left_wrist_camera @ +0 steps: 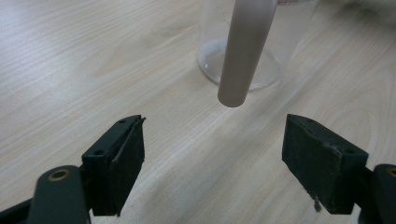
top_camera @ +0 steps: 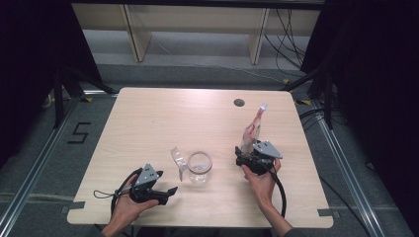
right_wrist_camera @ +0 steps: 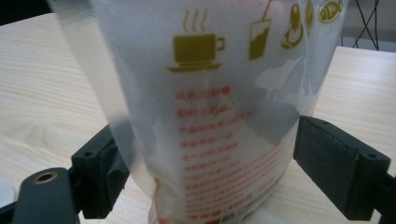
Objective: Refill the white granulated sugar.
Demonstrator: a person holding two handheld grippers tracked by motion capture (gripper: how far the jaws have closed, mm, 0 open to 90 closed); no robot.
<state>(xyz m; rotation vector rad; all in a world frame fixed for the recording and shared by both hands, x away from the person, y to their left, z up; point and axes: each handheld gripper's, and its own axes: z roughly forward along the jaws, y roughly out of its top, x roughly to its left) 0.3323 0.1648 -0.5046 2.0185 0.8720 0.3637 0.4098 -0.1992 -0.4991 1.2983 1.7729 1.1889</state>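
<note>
- Black fingers of the left gripper (left_wrist_camera: 212, 158) stand wide apart with nothing between them; bare wood lies between them and the glass jar (left_wrist_camera: 243, 51) just ahead, and a pale tube-like thing (left_wrist_camera: 245, 51) hangs in front of the jar.
- Right gripper (right_wrist_camera: 205, 177) has its fingers spread on either side of a translucent pouch (right_wrist_camera: 210, 107); whether the pads press it I cannot tell.
- Printed on the pouch: a gold steaming cup, a drink with a straw and a fish; the red lines of writing below are too blurred to read.
- From above, the jar (top_camera: 199, 168) stands between the left gripper (top_camera: 168, 191) and the right gripper (top_camera: 247, 160), a clear strip (top_camera: 179, 159) leaning just left of it.
- Beyond the jar the table (top_camera: 163, 113) is open to its far edge, save a dark round hole (top_camera: 239, 102); a "5" (top_camera: 79, 132) marks the floor left of the table.
</note>
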